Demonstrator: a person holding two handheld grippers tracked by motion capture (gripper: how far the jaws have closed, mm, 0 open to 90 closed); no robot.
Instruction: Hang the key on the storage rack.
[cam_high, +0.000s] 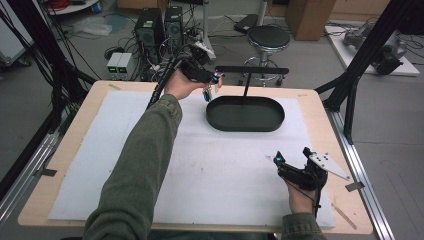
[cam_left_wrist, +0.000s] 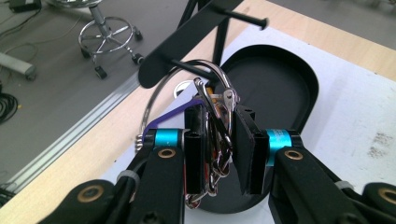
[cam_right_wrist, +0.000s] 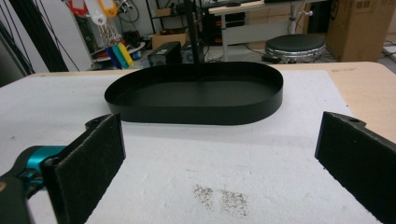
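High view: a wooden bench (cam_high: 320, 107) carries a white mat (cam_high: 210, 165). A black oval tray (cam_high: 245, 114) sits on the mat toward 12 o'clock, with a thin black post rising from it to a horizontal black bar (cam_high: 251, 70).

The left gripper (cam_high: 212, 85), at the end of an arm in an olive sleeve (cam_high: 140, 165), hangs at the tray's 9 o'clock rim. It is clenched on a bunch of keyrings (cam_high: 207, 92), which dangles just beside that rim.

Left gripper view: the metal keyrings (cam_left_wrist: 217, 126) are pinched between the two black pads (cam_left_wrist: 247, 154). A large wire ring loops up toward the bar (cam_left_wrist: 187, 37), and a purple tag (cam_left_wrist: 161, 121) lies behind the rings. The tray (cam_left_wrist: 280, 84) lies directly beyond the jaws.

The right gripper (cam_high: 292, 162) rests low over the mat at 5 o'clock, well apart from the tray, released with jaws spread wide.

Right gripper view: both pads (cam_right_wrist: 93, 154) stand far apart, with the tray (cam_right_wrist: 196, 100) ahead. Coloured key tags (cam_right_wrist: 116, 55) hang beyond its far left rim. A dark speckled mark (cam_right_wrist: 222, 196) stains the mat. A round stool (cam_high: 269, 37) stands on the floor behind the bench.
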